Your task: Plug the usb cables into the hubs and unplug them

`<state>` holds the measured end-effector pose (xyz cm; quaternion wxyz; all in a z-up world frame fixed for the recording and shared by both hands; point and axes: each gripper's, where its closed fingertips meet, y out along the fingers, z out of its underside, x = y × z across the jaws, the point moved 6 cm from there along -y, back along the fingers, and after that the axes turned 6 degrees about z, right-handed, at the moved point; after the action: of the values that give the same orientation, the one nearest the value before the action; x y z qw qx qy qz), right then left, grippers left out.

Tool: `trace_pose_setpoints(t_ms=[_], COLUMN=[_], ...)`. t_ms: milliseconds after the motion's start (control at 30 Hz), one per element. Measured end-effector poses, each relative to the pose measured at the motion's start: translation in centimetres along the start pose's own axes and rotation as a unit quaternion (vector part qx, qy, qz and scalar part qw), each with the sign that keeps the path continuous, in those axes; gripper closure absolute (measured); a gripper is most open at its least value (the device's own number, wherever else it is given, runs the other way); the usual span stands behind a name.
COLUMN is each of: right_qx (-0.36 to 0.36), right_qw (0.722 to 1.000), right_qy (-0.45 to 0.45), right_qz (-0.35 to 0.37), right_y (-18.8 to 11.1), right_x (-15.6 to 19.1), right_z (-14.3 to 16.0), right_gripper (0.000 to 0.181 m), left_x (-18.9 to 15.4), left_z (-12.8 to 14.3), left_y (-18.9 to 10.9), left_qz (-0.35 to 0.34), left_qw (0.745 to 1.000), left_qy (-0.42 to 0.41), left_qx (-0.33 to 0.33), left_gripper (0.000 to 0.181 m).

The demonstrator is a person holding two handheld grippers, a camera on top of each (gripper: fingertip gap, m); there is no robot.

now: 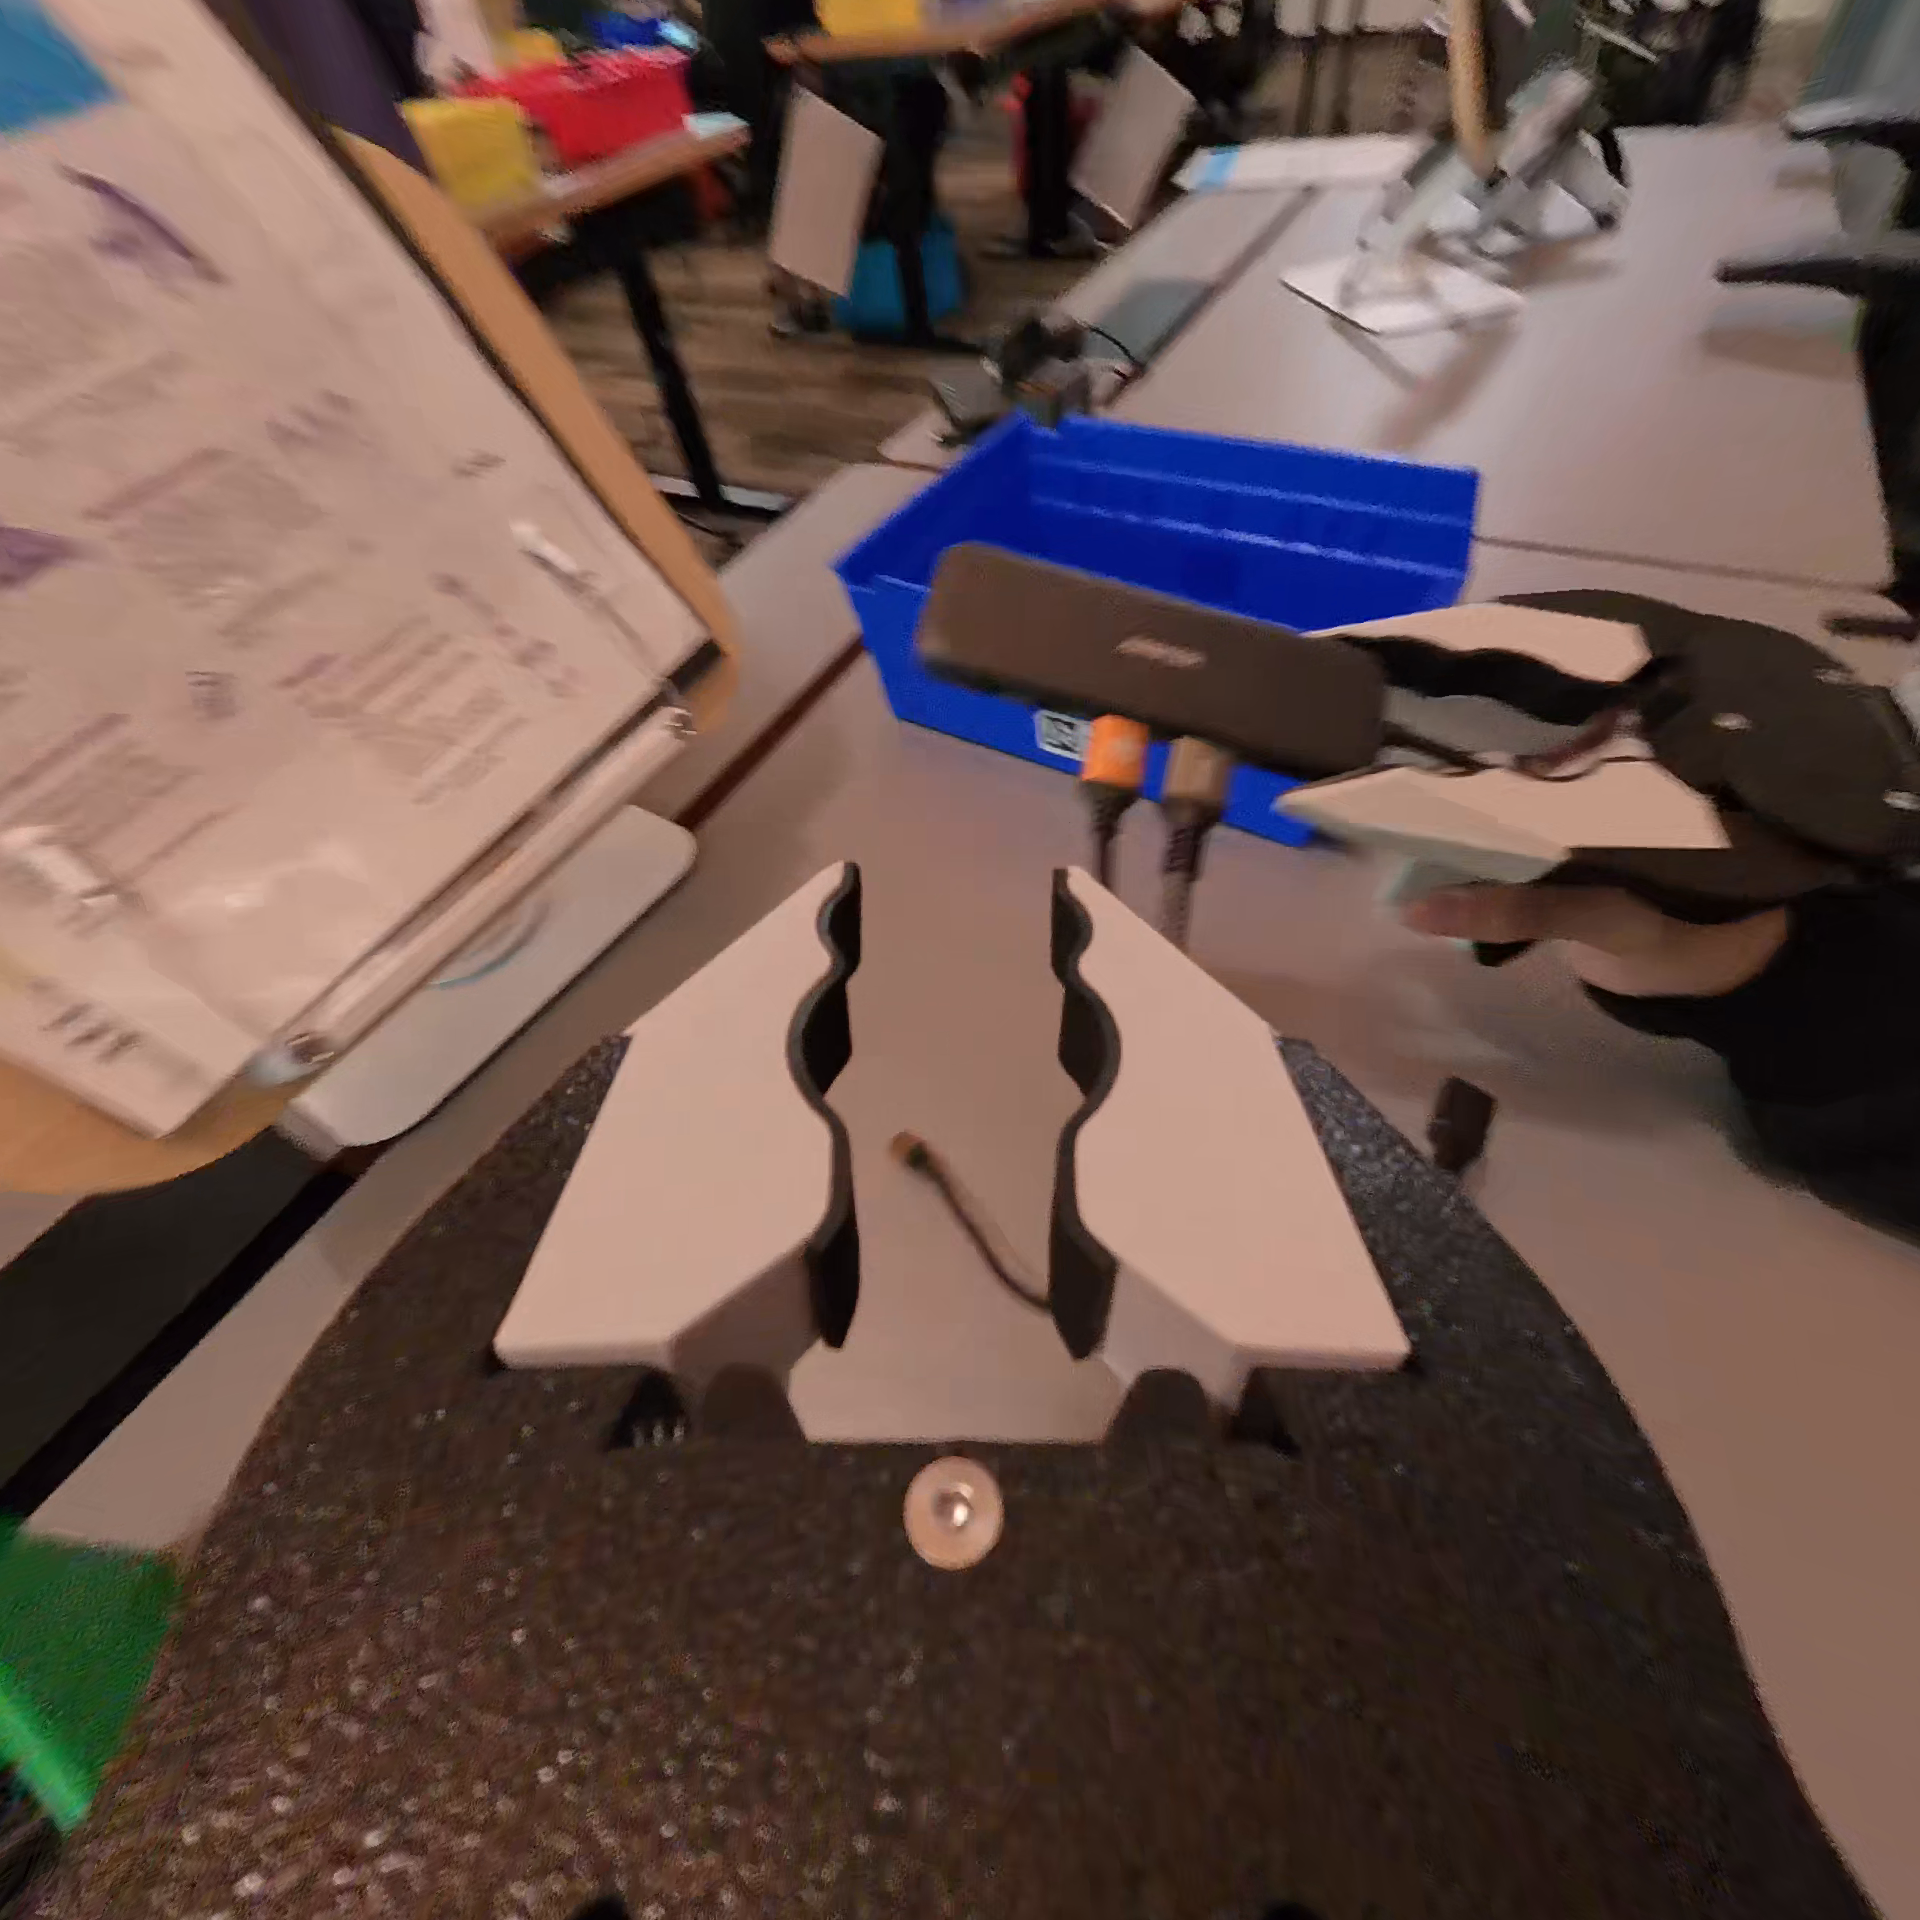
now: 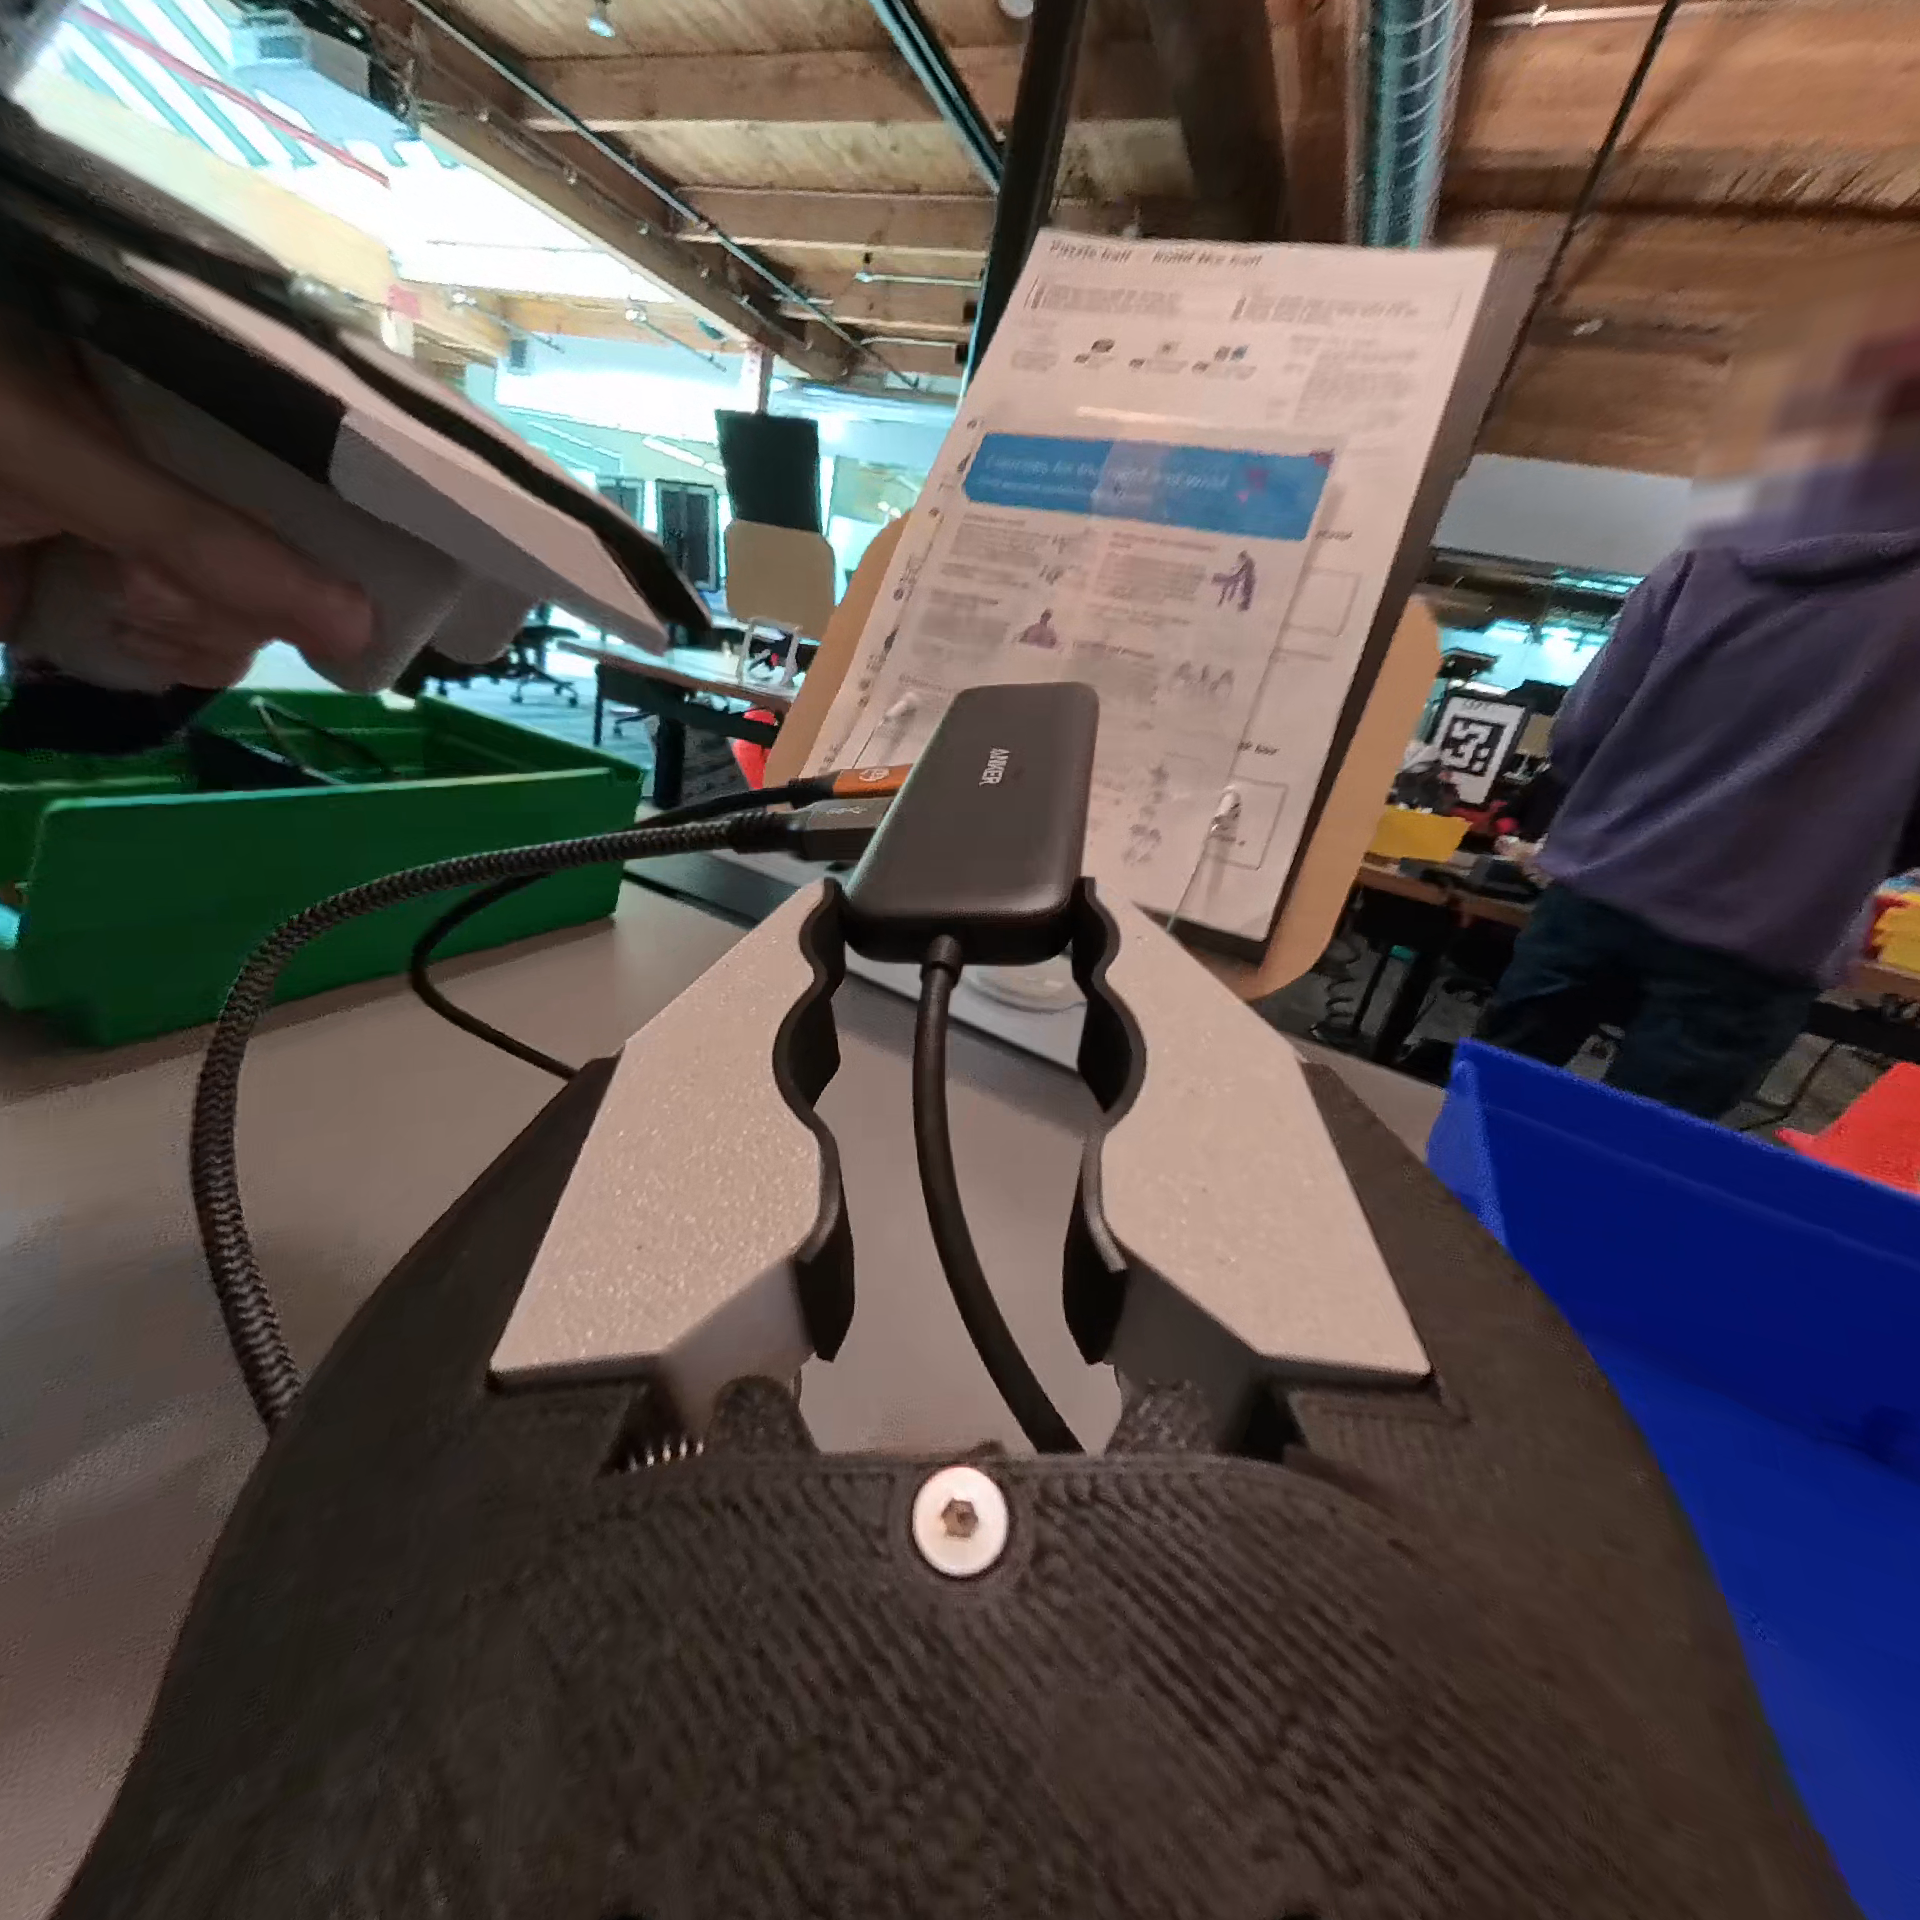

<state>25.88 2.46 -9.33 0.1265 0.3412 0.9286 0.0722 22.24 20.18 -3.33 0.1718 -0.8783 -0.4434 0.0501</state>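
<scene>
My right gripper's fingertips (image 2: 961,914) pinch the near end of the dark USB hub (image 2: 982,805), held up off the grey table (image 2: 114,1195); the hub's own black lead (image 2: 940,1143) runs back between the fingers. My left gripper (image 1: 956,894) has its fingers parted with nothing between them, only bare tabletop and a thin loose cable end (image 1: 935,1184) lying there.

Two plugs sit side by side in the hub's long edge: an orange-collared one (image 1: 1114,748) and a brown braided one (image 1: 1195,774). Their cables hang from the hub toward the table, the braided cable (image 2: 223,1091) looping wide on the hub's plug side.

Just behind the hub stands a blue bin (image 1: 1195,499); a slanted instruction board (image 2: 1164,582) rises close beyond the hub's far tip. A green bin (image 2: 312,862) sits on the plug side of the hub, well apart.

The left wrist view is motion-blurred. I cannot see where the cables end, nor the blue bin's contents.
</scene>
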Motion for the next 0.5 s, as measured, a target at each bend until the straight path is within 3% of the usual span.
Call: trace_pose_setpoints(t_ms=[100, 267, 400, 500], right_qx=[-0.013, -0.032, -0.016, 0.018], right_qw=[0.999, 0.984, 0.954, 0.921], right_qy=[-0.045, -0.140, -0.243, -0.323], right_qz=[0.028, 0.101, 0.174, 0.217], right_y=[-0.6, -1.9, -2.3, -1.7], right_x=[-1.7, -7.2, -12.7, -16.2], right_z=[-3.1, -10.8, -15.8, -17.0], right_gripper=[0.138, 0.138, 0.138, 0.138], left_x=[1.6, 2.6, 2.4, 2.1], left_z=[-0.3, 0.6, 0.7, 0.8], left_y=[-2.0, -2.6, -2.3, -2.0], left_qz=[-0.050, -0.061, -0.056, -0.046], left_qw=[0.998, 0.998, 0.998, 0.999], left_qy=[-0.011, -0.027, -0.008, -0.003], left_qx=[-0.022, 0.001, 0.013, 0.018], left_gripper=[0.145, 0.145, 0.145, 0.145])
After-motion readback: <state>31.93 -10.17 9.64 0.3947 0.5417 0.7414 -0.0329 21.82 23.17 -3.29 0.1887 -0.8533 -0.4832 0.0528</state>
